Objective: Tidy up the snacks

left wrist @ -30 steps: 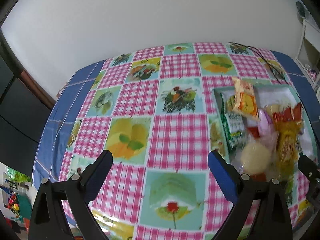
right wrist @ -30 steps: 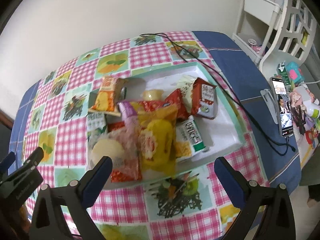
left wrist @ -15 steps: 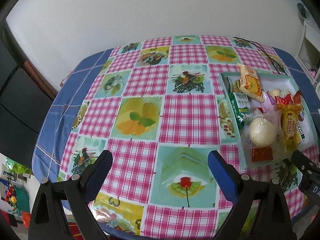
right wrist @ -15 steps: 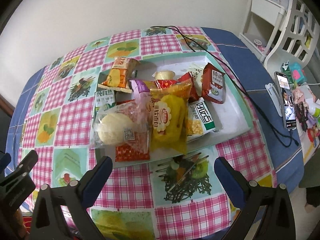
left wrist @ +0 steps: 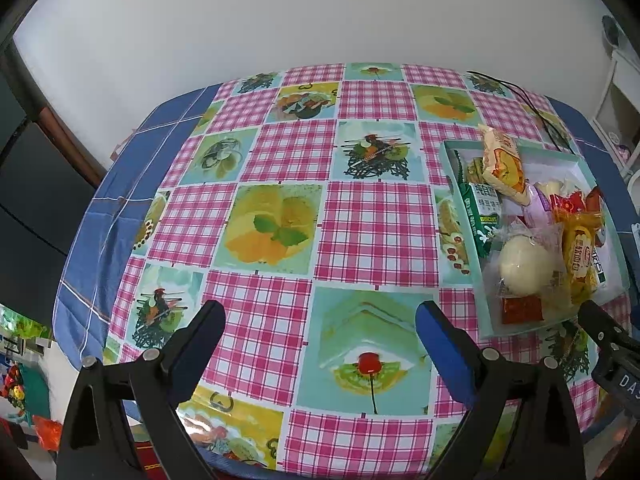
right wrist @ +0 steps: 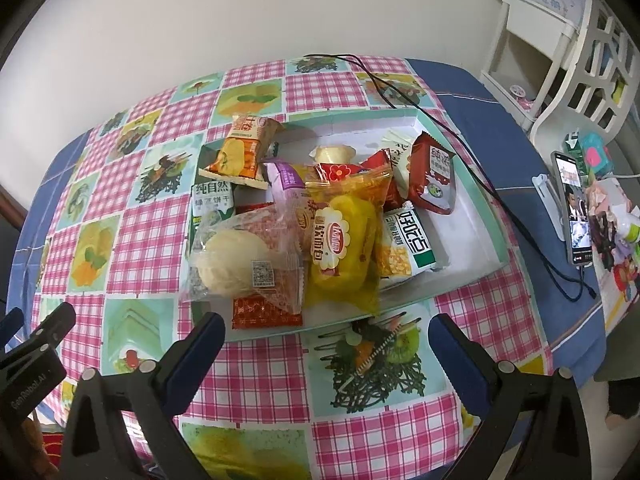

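Right wrist view looks down on a shallow white tray with a mint-green rim (right wrist: 472, 196) that sits on the pink-checked, fruit-printed tablecloth (right wrist: 384, 412), holding a loose heap of wrapped snacks: a round pale bun in clear film (right wrist: 232, 266), a yellow soft-bread packet (right wrist: 342, 248), an orange cracker pouch (right wrist: 244, 148), a dark red sachet (right wrist: 434, 176) and a green-and-white biscuit pack (right wrist: 212, 200). The right gripper (right wrist: 326, 338) hangs just short of the tray's near edge, fingers spread wide with nothing between them. The left gripper (left wrist: 320, 324) is equally wide and bare over open cloth, well apart from the tray (left wrist: 486, 312) at its right. Every snack lies in the tray — jumbled, overlapping. That fits either a pile awaiting sorting or a finished gathering; these views cannot settle which.
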Demonstrator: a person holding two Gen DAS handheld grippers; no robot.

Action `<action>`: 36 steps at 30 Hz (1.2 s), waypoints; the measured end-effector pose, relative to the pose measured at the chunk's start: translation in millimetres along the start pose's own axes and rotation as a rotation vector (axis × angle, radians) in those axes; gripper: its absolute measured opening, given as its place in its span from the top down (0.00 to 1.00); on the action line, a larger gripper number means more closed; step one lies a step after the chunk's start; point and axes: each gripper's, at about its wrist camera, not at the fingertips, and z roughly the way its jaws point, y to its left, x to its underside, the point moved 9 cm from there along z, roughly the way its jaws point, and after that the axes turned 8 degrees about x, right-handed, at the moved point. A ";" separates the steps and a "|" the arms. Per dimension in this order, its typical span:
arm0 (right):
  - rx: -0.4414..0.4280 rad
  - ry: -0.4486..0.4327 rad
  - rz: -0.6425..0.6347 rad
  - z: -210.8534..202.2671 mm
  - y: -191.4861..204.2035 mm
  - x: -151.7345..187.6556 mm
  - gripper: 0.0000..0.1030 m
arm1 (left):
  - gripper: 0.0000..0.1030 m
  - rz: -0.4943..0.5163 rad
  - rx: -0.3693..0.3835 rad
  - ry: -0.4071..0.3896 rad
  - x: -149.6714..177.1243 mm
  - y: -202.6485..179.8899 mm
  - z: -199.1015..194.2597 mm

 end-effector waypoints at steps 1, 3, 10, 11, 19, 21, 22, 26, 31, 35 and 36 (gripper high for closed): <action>0.001 0.000 -0.001 0.1 0.5 0.3 0.00 | 0.07 0.002 0.002 0.001 0.2 -0.8 0.2; 0.002 0.000 -0.003 0.7 0.9 0.1 0.00 | 0.07 0.006 0.003 0.004 0.5 -0.9 0.9; -0.004 0.007 -0.012 3.1 4.4 0.9 0.00 | 0.07 0.004 0.006 0.009 0.6 -1.1 2.5; -0.003 0.007 -0.013 3.3 4.7 0.9 0.00 | 0.07 0.006 0.007 0.008 0.7 -0.8 2.5; 0.003 0.011 -0.010 4.5 4.0 1.2 0.00 | 0.07 0.004 0.004 0.008 0.5 -0.3 2.7; 0.003 0.011 -0.008 4.6 3.4 1.1 0.00 | 0.07 0.005 0.004 0.008 0.5 -0.1 2.8; 0.003 0.011 -0.006 4.6 3.2 1.1 0.00 | 0.07 0.005 0.004 0.008 0.5 0.0 2.8; 0.006 0.013 -0.005 4.9 3.1 1.3 0.00 | 0.07 0.004 0.002 0.006 0.1 0.5 2.4; 0.008 0.015 -0.006 5.0 3.3 1.4 0.00 | 0.07 0.000 -0.003 0.009 0.7 0.1 3.1; 0.011 0.016 -0.006 5.1 3.2 2.1 0.00 | 0.07 0.000 -0.002 0.009 0.4 0.0 3.2; 0.011 0.016 -0.006 5.0 3.2 2.1 0.00 | 0.07 -0.001 0.000 0.006 0.3 -0.4 2.4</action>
